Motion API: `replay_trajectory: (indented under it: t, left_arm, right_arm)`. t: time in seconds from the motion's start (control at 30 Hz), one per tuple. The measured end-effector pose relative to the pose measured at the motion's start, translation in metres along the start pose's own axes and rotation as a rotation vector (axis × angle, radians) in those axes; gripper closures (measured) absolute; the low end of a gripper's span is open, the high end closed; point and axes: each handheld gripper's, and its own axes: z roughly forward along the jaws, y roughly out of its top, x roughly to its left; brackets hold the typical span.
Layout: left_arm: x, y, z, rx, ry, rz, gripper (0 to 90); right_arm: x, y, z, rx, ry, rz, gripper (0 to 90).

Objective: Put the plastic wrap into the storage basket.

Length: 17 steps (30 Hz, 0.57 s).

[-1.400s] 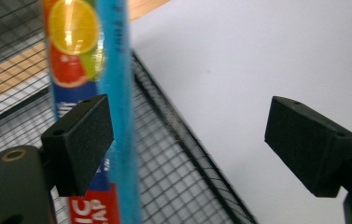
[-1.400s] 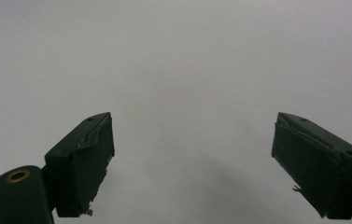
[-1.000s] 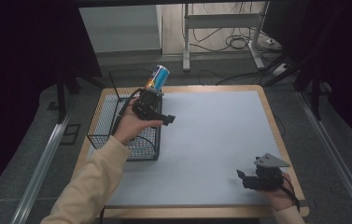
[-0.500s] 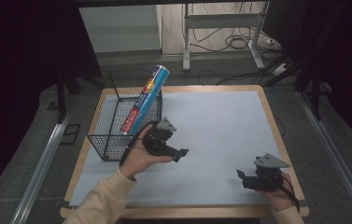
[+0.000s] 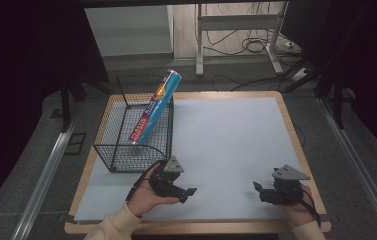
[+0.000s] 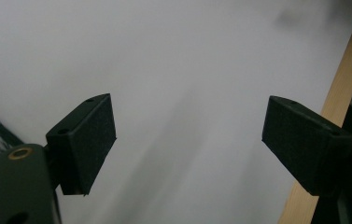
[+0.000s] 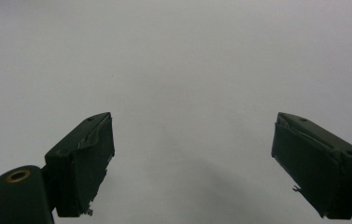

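Observation:
A blue tube-shaped snack can (image 5: 155, 107) leans tilted inside a black wire basket (image 5: 110, 150) at the left of the table, its top sticking out over the far rim. My left gripper (image 5: 187, 195) hovers low over the white mat (image 5: 226, 135), just in front of the basket and apart from it. Its jaws have just been closing a little, but they stand open (image 6: 190, 140) with only mat between them. My right gripper (image 5: 259, 192) rests at the front right, open, with bare mat between its pads (image 7: 192, 154).
The mat covers a wooden table whose edge (image 5: 296, 135) shows at the right and front. The basket takes up the left side. Metal rails run along the floor on both sides, and a frame with cables stands beyond the table.
The left hand has pulled back from the basket toward the front edge and sunk. The can, near the gripper a second ago, now leans alone in the basket. The right hand has kept still.

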Motion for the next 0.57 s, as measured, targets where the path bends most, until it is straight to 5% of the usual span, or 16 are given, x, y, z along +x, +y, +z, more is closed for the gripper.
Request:
replay_trajectory:
  t: [0.57]
  left_arm:
    - [0.009, -0.017, 0.011, 0.027, 0.043, -0.009, 16.2]
  right_arm:
    - [0.004, 0.001, 0.002, -0.009, 0.012, -0.026, 13.4]
